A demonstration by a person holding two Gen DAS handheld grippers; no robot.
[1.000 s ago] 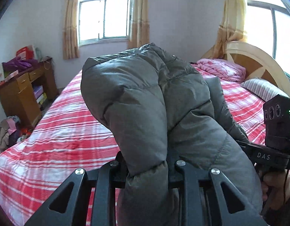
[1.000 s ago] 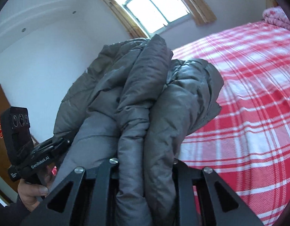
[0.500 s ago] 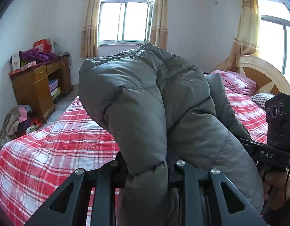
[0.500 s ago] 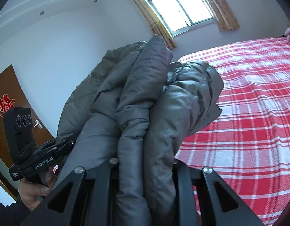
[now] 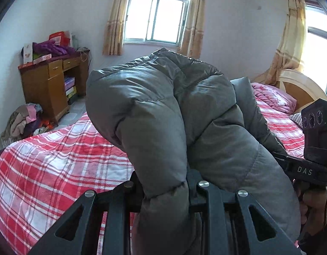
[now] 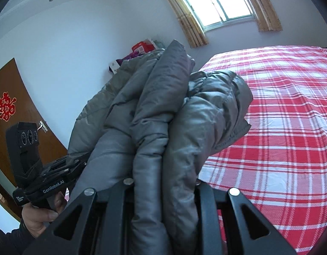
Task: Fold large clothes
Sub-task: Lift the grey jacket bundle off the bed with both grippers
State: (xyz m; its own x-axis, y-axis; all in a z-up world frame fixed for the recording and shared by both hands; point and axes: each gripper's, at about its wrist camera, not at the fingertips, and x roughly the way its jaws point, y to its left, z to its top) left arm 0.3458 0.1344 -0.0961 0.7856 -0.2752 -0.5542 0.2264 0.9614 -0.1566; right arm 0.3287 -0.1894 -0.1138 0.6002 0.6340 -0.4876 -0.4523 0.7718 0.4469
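— Jacket: grey, quilted, puffy, bunched thick and held up off the red-and-white checked bed.

— Left gripper?

— Clamped on a fat fold of the jacket. Fabric squeezed between the two black fingers, bulging forward past the tips and drooping over them.

— Right gripper?

— Likewise closed on the jacket. Several padded layers wedged between its fingers, rising ahead of the tips and leaning left of them.

— Each gripper visible from the other side?

— Yes. Right gripper's body marked "DAS", off to the right of the left fingers, with a hand on its grip. Left gripper's body marked "GenRobot.AI", off to the left of the right fingers, gripped by a hand in a dark sleeve.

— Beyond the left fingers?

— Bed below and ahead; wooden desk far to the left, piled with boxes and purple cloth; heap of clothes on the floor beside it; curtained window straight ahead; pink bedding and a headboard to the right.

— Beyond the right fingers?

— Checked bed spreading right of the tips, window above, brown door with a red paper ornament far left.
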